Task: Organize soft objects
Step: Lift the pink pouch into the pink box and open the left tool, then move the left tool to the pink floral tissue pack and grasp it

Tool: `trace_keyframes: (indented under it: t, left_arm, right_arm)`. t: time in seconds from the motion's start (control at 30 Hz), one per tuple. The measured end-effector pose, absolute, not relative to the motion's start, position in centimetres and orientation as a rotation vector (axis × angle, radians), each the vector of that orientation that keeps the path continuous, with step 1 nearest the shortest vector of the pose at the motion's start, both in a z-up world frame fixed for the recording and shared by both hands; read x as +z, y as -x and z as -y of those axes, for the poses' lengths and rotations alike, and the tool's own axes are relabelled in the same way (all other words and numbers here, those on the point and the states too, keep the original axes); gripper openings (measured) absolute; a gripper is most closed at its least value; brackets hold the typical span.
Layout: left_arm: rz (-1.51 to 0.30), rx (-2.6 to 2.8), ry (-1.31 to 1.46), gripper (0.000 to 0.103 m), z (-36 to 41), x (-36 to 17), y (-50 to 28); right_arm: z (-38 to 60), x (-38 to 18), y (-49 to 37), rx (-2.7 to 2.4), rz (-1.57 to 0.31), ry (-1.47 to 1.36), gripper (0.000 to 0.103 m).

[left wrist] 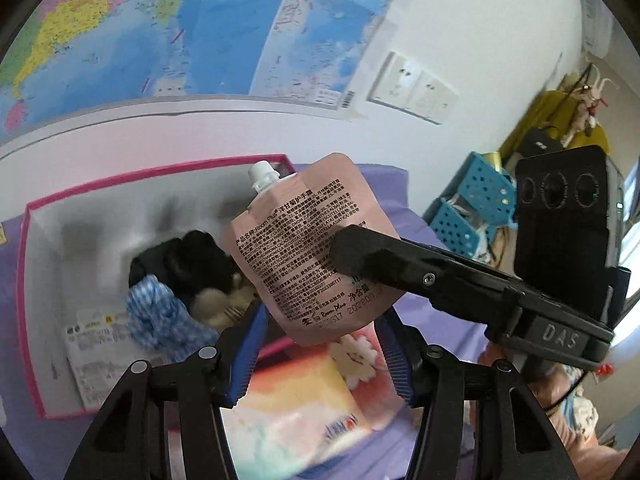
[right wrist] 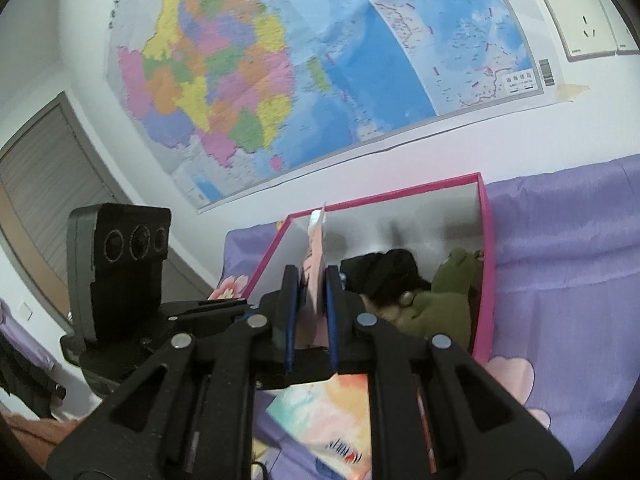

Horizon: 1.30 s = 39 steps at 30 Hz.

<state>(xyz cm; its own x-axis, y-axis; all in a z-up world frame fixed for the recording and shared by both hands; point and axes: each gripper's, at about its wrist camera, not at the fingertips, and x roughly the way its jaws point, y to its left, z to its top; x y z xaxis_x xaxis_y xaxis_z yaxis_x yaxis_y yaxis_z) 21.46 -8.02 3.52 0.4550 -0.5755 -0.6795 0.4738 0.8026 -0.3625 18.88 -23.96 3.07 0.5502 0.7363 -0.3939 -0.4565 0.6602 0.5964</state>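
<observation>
A pink spouted pouch [left wrist: 308, 248] with a white cap hangs in the air above the pink-rimmed box [left wrist: 28, 216]. My right gripper [right wrist: 312, 304] is shut on the pouch [right wrist: 314, 276], seen edge-on between its pads. In the left wrist view a right finger [left wrist: 360, 252] presses the pouch's face. My left gripper [left wrist: 320, 344] is open, its blue pads either side of the pouch's bottom edge, not pinching it. The box [right wrist: 486, 240] holds a black cloth [left wrist: 188, 260], a blue gingham cloth [left wrist: 160, 320], a beige plush [left wrist: 216, 304] and a green frog plush [right wrist: 444, 296].
The box sits on a purple floral bedspread [right wrist: 560, 260] against a wall with a map [right wrist: 280, 72]. A colourful tissue pack [left wrist: 304, 400] lies in front of the box. Blue baskets [left wrist: 472, 208] stand at right. A flat white packet [left wrist: 92, 352] lies in the box.
</observation>
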Motion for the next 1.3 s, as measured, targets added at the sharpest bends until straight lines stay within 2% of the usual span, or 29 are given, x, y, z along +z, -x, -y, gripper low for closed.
trace_keyframes:
  t: [0.37, 0.77, 1.17, 1.3]
  left_arm:
    - [-0.956, -0.512, 0.103, 0.056, 8.6, 2.0, -24.6]
    - [-0.877, -0.499, 0.096, 0.056, 6.8, 2.1, -22.0]
    - [-0.717, -0.569, 0.041, 0.058, 4.2, 4.7, -13.8]
    - [-0.702, -0.576, 0.050, 0.058, 2.1, 4.1, -10.8]
  right_arm:
    - [22.2, 1.4, -23.3, 0.601, -0.709, -0.396, 0.014]
    - [24.3, 0.2, -21.6, 0.563, -0.744, -0.405, 0.016]
    - [25.3, 2.9, -13.7, 0.730, -0.687, -0.373, 0.038]
    - [25.0, 2.7, -11.0, 0.805, -0.706, -0.365, 0.039]
